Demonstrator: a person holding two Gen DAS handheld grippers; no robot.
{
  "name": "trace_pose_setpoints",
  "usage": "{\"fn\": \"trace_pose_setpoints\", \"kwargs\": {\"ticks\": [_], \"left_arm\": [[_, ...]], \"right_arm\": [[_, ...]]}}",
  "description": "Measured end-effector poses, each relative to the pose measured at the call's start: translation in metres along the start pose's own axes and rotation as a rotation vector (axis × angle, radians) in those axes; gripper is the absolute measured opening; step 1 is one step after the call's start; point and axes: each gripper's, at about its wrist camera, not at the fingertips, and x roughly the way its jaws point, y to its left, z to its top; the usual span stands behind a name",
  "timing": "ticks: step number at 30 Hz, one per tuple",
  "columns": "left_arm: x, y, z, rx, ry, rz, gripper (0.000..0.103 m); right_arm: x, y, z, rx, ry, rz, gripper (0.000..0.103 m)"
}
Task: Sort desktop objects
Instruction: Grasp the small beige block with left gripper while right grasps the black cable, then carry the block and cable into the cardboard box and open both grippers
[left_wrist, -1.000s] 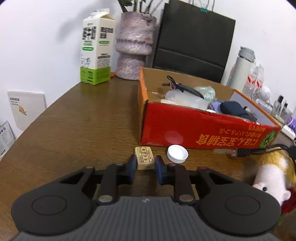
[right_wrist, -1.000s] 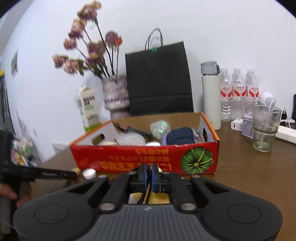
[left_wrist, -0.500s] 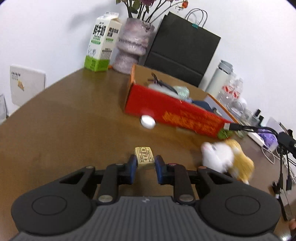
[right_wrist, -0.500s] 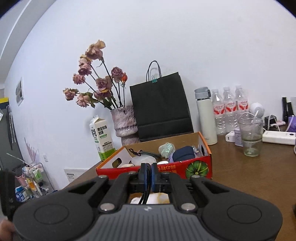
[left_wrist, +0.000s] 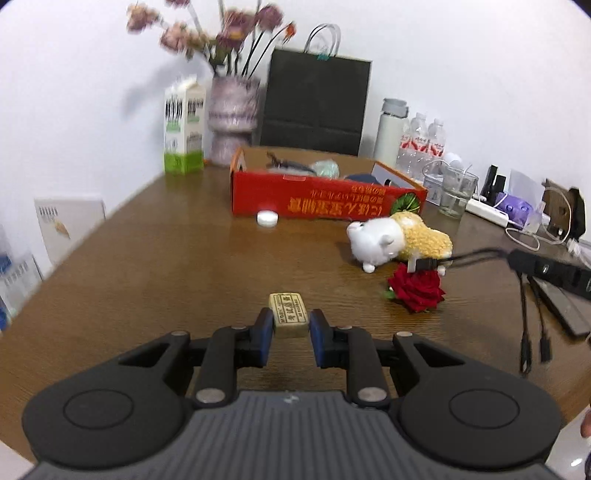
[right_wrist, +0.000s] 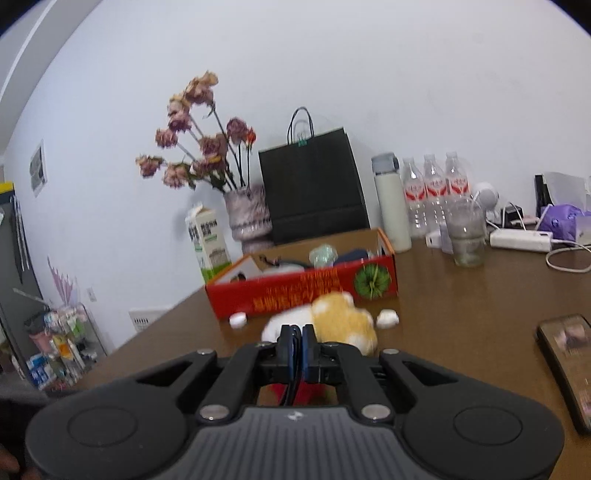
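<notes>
Small tan embossed block (left_wrist: 289, 314) clamped between left gripper (left_wrist: 290, 328) pads; right gripper (right_wrist: 296, 341) pinched on thin black cable (right_wrist: 291, 384). Red cardboard box (left_wrist: 317, 201) holding clutter.

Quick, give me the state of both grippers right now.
Left gripper: closed on the small tan block, carried above the table.
Right gripper: closed on a thin black cable.

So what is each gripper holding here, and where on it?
Left gripper: small tan rectangular block with printed lettering, pinched across its near end. Right gripper: shut on thin black cables, somewhere along their length.
</notes>
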Motion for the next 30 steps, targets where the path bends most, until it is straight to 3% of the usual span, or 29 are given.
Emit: {"fn": "trace_pose_setpoints", "kwargs": {"ticks": [6,13,21,30], "left_arm": [[-0.021,-0.015,-0.002,0.041,-0.022,-0.038,0.022],[-0.019,-0.020,0.021,0.038,-0.078,-0.079,0.022],[0.010,-0.018,0.056,0.051,-0.127,-0.107,0.022],[0.074,-0.010,0.113,0.008,-0.136,-0.126,0.022]], "right_arm": [[-0.029,0.014,-0.010,-0.044,-0.022,-0.020,0.004],[-0.032,0.015,0.014,-0.065,-0.083,-0.011,0.004],[0.000,0.009,0.048,-0.106,-0.131,-0.023,0.004],[0.076,0.001,0.100,-0.145,-0.170,-0.055,0.004]]}}
